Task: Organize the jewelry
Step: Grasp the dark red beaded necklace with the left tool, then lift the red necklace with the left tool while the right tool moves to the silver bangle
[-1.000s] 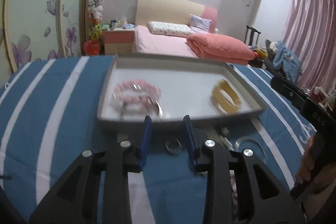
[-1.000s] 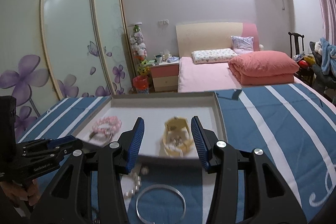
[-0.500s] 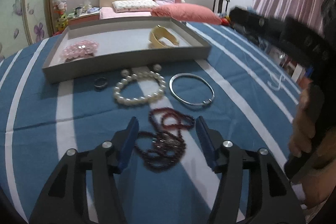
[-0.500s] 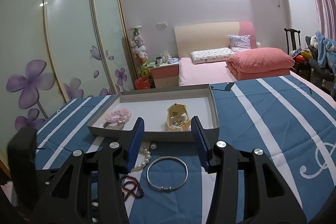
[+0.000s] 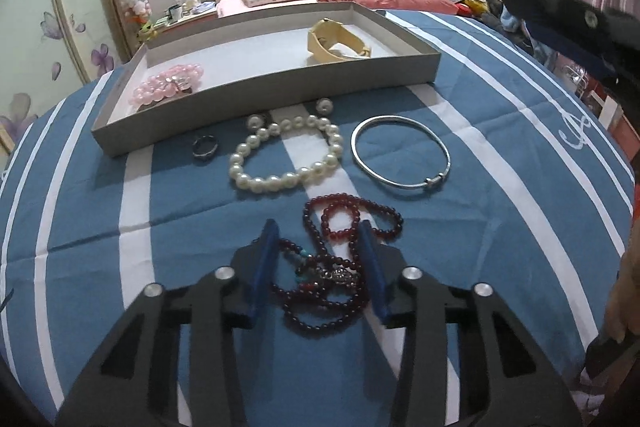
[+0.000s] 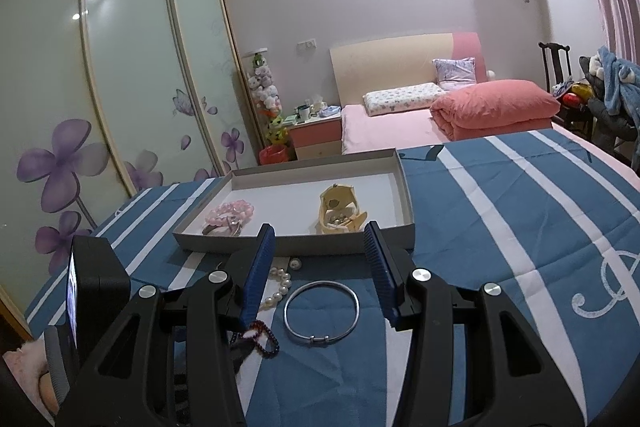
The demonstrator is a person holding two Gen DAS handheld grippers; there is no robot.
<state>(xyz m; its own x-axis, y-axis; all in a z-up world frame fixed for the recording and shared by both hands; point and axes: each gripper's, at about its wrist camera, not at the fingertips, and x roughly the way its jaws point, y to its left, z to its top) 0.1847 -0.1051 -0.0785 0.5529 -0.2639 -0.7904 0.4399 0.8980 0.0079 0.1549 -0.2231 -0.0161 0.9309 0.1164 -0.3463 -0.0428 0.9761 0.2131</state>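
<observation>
A grey tray (image 5: 280,87) (image 6: 296,247) on the blue striped bedspread holds a pink bead bracelet (image 5: 168,89) (image 6: 230,211) and a cream watch (image 5: 338,41) (image 6: 340,213). In front of it lie a dark ring (image 5: 205,148), a pearl bracelet (image 5: 286,157) (image 6: 278,291), a silver bangle (image 5: 402,157) (image 6: 321,313) and a dark red bead necklace (image 5: 336,263) (image 6: 262,337). My left gripper (image 5: 320,267) is open, its fingers either side of the red necklace. My right gripper (image 6: 320,267) is open and empty, held above the bangle.
The striped bedspread (image 6: 520,227) stretches wide to the right. The other hand-held gripper (image 5: 560,19) shows at the right of the left wrist view. A second bed (image 6: 440,111), wardrobe doors (image 6: 120,87) and a chair (image 6: 556,67) stand behind.
My left gripper pulled back from the tray edge and dropped down over the red necklace, its jaws wider. My right gripper drew back and up from the tray.
</observation>
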